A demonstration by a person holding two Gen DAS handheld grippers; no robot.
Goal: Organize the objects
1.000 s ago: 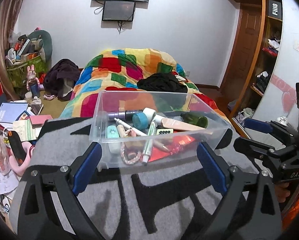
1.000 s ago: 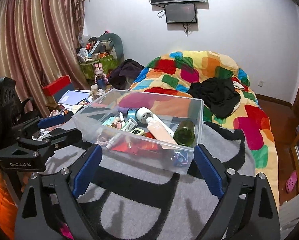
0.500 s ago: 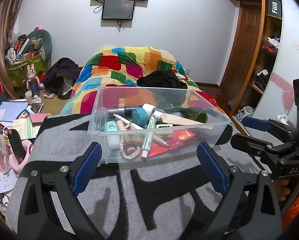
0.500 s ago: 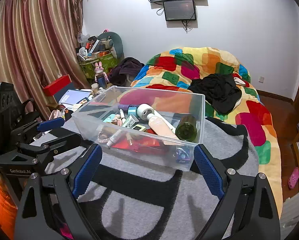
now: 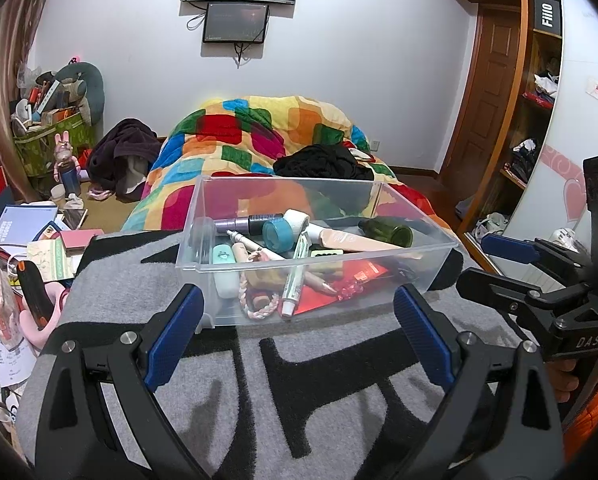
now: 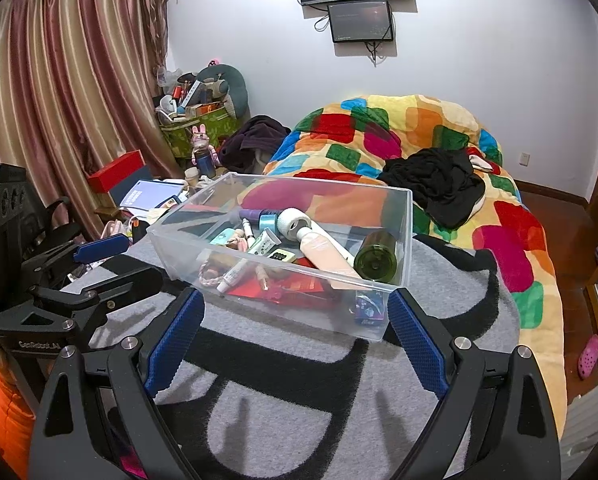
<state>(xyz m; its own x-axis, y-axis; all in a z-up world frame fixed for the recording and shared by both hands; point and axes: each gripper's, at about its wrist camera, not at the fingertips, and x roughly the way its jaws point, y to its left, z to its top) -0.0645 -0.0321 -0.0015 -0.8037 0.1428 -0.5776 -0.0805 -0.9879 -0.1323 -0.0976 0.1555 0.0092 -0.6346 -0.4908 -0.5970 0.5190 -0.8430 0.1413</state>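
Note:
A clear plastic bin (image 5: 203,200) (image 6: 405,236) sits on a grey and black blanket (image 5: 319,380). It holds several small items: a green bottle (image 5: 387,230) (image 6: 377,260), a pink tube (image 5: 359,240) (image 6: 323,250), a teal tape roll (image 5: 279,234), a white tube (image 5: 295,284), a mint case (image 5: 225,264) and a braided cord (image 5: 259,308). My left gripper (image 5: 299,300) (image 6: 139,258) is open just short of the bin's near wall, nothing between its pads. To its right, my right gripper (image 6: 295,300) (image 5: 473,260) is open at the bin's near right corner, also holding nothing.
Beyond the bin lies a colourful quilt (image 5: 259,132) with a black garment (image 5: 323,162) on it. Books and papers (image 5: 27,232) crowd the left side below red-gold curtains (image 6: 59,80). Wooden shelves (image 5: 539,120) stand at the right.

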